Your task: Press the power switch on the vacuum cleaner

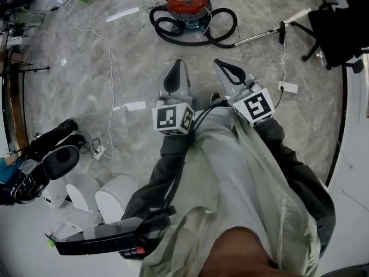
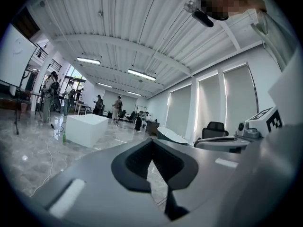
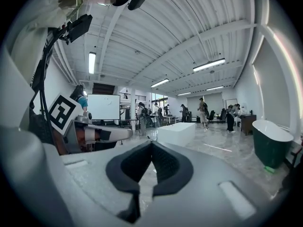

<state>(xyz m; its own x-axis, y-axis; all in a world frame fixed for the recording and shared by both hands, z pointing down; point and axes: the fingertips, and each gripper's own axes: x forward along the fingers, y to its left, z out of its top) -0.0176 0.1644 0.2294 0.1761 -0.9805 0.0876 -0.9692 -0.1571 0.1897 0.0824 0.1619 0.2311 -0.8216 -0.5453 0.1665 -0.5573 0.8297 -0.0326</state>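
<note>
Side by side, left claw point(image 1: 179, 64) and right claw point(image 1: 221, 63), apparently closed empty, face the vacuum cleaner point(image 1: 189, 7).

We see a white box point(image 2: 85, 129) on a glossy grey marble floor point(image 2: 28, 160). Behind the box stand people point(image 2: 117, 109). Above it, strip lights point(image 2: 142, 74) cross a ribbed white ceiling point(image 2: 118, 27). Right of the box, blinds cover tall windows point(image 2: 239, 96) beside a black office chair point(image 2: 215, 128).

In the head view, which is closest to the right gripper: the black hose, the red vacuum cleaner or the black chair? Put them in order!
1. Black hose: just ahead of the right gripper.
2. Red vacuum cleaner: farther ahead, to its left.
3. Black chair: far right.
</note>
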